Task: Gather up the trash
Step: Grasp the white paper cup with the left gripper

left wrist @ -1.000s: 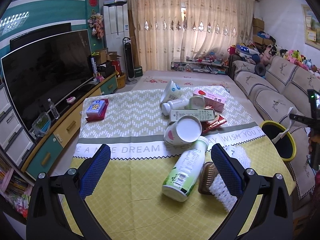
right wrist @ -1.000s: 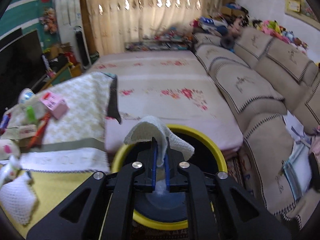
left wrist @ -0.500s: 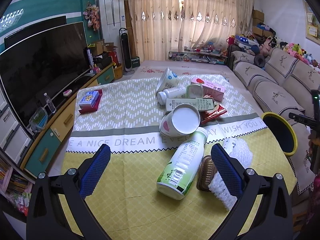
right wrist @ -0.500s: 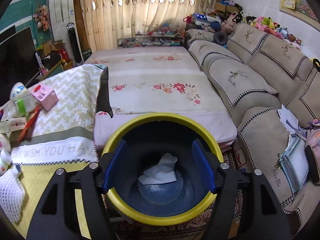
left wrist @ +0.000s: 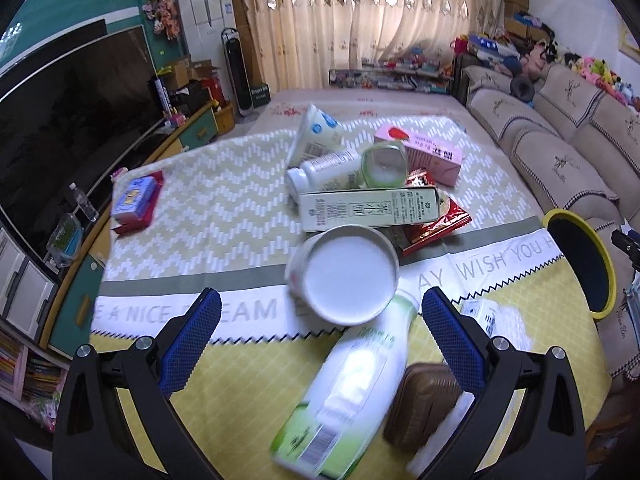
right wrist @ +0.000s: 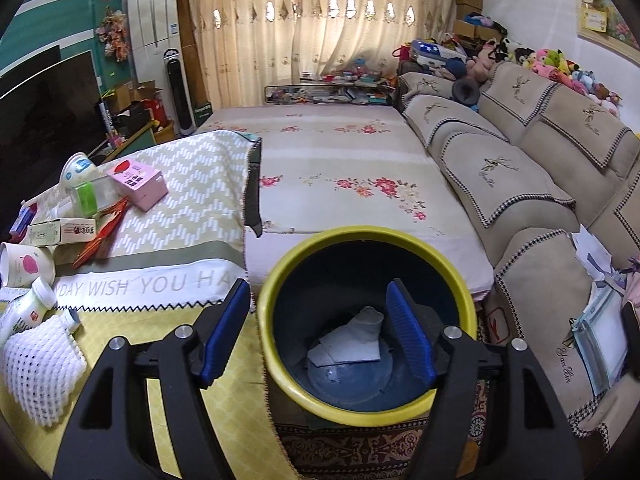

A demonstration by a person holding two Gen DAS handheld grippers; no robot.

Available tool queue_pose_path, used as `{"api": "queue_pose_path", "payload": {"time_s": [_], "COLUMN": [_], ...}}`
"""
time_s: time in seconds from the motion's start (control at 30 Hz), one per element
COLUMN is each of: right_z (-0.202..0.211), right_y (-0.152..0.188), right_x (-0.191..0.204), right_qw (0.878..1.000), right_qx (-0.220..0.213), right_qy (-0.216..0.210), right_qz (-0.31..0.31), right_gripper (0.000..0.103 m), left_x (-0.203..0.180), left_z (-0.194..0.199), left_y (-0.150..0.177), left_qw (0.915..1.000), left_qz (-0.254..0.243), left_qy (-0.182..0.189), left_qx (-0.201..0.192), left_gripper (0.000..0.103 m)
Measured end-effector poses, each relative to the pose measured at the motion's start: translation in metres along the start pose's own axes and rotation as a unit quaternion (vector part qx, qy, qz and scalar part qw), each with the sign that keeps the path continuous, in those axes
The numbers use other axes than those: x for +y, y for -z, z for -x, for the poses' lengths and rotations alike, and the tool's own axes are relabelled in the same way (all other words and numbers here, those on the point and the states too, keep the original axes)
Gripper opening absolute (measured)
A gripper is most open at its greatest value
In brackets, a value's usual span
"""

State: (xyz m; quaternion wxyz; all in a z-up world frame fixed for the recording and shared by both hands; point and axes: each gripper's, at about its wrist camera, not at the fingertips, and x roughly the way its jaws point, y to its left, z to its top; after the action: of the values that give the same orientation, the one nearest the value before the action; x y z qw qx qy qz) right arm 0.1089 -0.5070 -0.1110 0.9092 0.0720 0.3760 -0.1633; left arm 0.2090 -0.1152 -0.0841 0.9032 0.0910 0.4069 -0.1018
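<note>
Step in hand: one drop done, next pick being lined up. The right gripper [right wrist: 316,332] is held over the yellow-rimmed bin [right wrist: 280,276], jaws opening w/ nothing between them; a white crumpled tissue [right wrist: 352,344] is seen lying at the bin bottom. The left gripper [left wrist: 320,340] is held above the tablecloth [left wrist: 224,216], jaws wide apart, nothing gripped. Framed between its pads are a white paper cup [left wrist: 348,276] and a green-labelled bottle [left wrist: 352,396], both on their sides. More trash is piled beyond: a long carton [left wrist: 368,210], pink box [left wrist: 424,152], red wrapper [left wrist: 436,224]. Next, probably: the left jaws are to be lowered astride the cup or bottle, closed on it, then it's carried to the bin at the table's right edge.
</note>
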Motion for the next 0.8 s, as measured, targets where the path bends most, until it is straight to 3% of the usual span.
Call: {"api": "queue_pose_path", "payload": {"time_s": [0.2,0.4,0.8], "right_z": [-0.015,-0.028,-0.025], "right_y": [-0.004,-0.003,0.0], "right_x": [0.005,0.011,0.007], "right_qw": [1.0,1.0,0.999], "right_qx": [0.009,0.019,0.014], "right_qy": [-0.012,-0.021,-0.031], "right_qz": [-0.002,0.003,-0.004], "right_gripper": [0.067,0.067,0.067], "left_x": [-0.005,-0.002,0.002], "left_z": [-0.029,-0.046,-0.036], "left_y": [-0.012,-0.014,-0.012], "left_qw": [0.9991,0.9972,0.9972], "left_qz": [0.022,0.042,0.05], "left_qy": [0.01,0.023,0.042], "left_qx": [0.034,0.058,0.035], "left_gripper": [0.093,0.066,0.061]}}
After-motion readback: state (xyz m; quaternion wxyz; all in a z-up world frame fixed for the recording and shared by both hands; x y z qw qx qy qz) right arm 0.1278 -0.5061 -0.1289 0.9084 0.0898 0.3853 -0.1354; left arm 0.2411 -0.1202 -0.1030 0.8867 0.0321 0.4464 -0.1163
